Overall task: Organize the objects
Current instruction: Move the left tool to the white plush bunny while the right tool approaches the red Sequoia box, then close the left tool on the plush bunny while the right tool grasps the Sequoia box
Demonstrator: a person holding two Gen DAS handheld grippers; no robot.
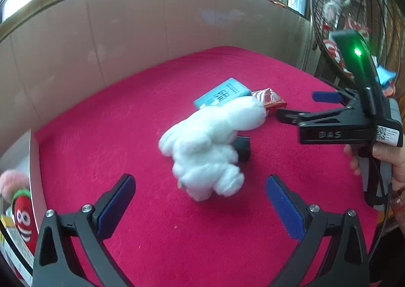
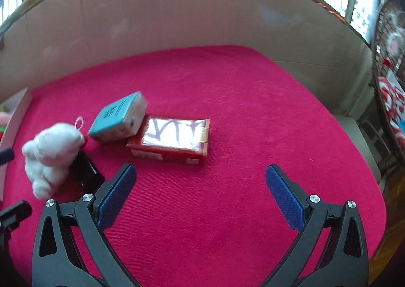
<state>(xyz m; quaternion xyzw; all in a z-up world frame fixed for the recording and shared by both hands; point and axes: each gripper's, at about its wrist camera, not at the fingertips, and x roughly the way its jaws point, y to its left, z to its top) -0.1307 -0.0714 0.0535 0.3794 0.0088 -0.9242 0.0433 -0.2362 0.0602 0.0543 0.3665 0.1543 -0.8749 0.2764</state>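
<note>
A white plush toy (image 1: 207, 145) (image 2: 52, 152) lies on the red cloth (image 1: 157, 211) (image 2: 227, 99), partly covering a small black object (image 1: 242, 147) (image 2: 87, 173). Behind it rest a teal box (image 1: 221, 93) (image 2: 119, 117) and a red packet with a shiny top (image 1: 270, 99) (image 2: 174, 140). My left gripper (image 1: 200, 207) is open just short of the toy, nothing between its fingers. My right gripper (image 2: 200, 198) (image 1: 298, 107) is open too, hovering near the front of the red packet, and appears from the side in the left wrist view with a hand (image 1: 387, 163) holding it.
A beige padded wall (image 1: 126, 34) (image 2: 177, 13) curves behind the cloth. A white box edge (image 1: 35, 175) (image 2: 15, 115) borders the cloth's left side, with a red strawberry toy (image 1: 24, 218) beyond it. A wire fan guard (image 1: 354, 16) stands at the right.
</note>
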